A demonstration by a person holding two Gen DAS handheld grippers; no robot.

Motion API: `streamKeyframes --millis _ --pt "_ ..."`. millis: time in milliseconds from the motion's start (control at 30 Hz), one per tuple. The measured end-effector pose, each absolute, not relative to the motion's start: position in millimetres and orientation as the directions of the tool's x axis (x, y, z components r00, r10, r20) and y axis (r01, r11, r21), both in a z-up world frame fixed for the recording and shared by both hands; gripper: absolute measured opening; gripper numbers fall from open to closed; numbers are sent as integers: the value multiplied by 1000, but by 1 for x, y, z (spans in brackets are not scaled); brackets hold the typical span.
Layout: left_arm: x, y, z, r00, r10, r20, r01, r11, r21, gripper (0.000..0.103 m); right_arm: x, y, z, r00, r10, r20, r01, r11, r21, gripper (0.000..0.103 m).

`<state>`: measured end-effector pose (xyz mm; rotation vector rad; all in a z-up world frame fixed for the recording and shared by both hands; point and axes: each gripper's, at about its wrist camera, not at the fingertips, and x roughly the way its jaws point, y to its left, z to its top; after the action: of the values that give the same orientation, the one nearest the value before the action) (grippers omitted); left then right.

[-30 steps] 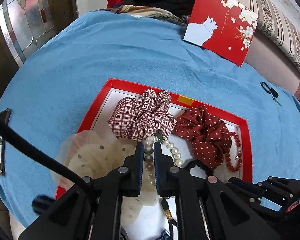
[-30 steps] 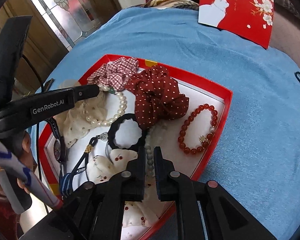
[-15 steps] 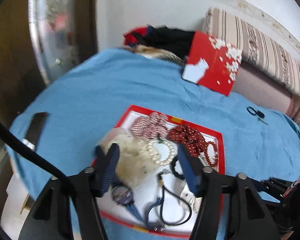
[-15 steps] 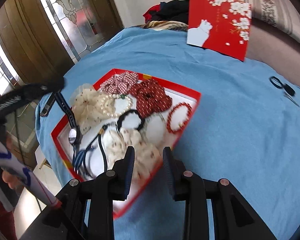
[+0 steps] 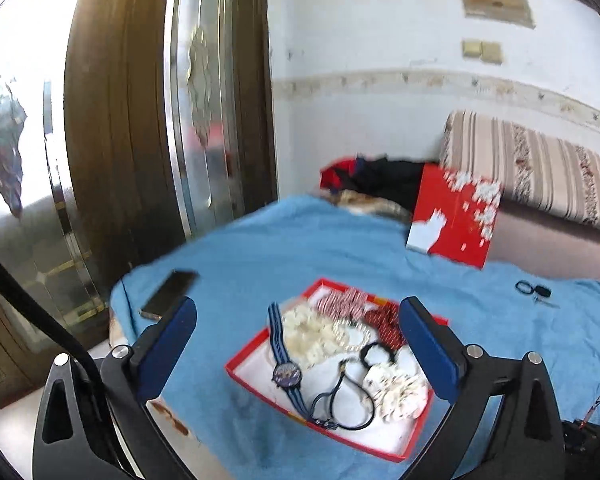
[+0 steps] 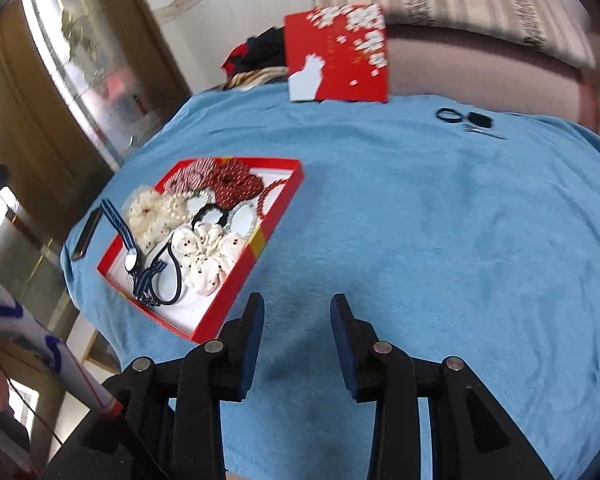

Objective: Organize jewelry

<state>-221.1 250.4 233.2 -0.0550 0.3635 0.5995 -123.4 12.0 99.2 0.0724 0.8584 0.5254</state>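
Observation:
A red tray (image 5: 256, 344) (image 6: 276, 216) lies on the blue cloth. It holds scrunchies, a pearl bracelet (image 5: 350, 334), a red bead bracelet (image 6: 270, 196), a striped-strap watch (image 5: 285, 372) (image 6: 130, 254), black hair ties and a white cherry scrunchie (image 6: 208, 252). My left gripper (image 5: 296, 326) is wide open and empty, raised well above and behind the tray. My right gripper (image 6: 296, 320) is open and empty, over bare cloth to the right of the tray's near corner.
A red box lid with a white cat (image 5: 454, 220) (image 6: 336, 56) leans against the striped sofa. A phone (image 5: 168, 294) lies near the cloth's left edge. A black ring and key (image 6: 466, 118) lie at the far right. Clothes are piled at the back.
Both grippers let go of bead bracelets, opened and pulled back and up from the tray. The left opened wide; the right moved off to the tray's right.

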Motion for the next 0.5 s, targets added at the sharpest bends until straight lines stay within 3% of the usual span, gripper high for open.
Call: streamKeyframes --millis 233,500 --pt "-251 192 249 823 510 -251 -511 857 67 103 -149 -15 110 590 446 -673 -374 890 262 45" --pt "-268 161 252 842 446 -305 -446 892 73 103 -171 -40 127 650 414 -637 -340 908 243 49"
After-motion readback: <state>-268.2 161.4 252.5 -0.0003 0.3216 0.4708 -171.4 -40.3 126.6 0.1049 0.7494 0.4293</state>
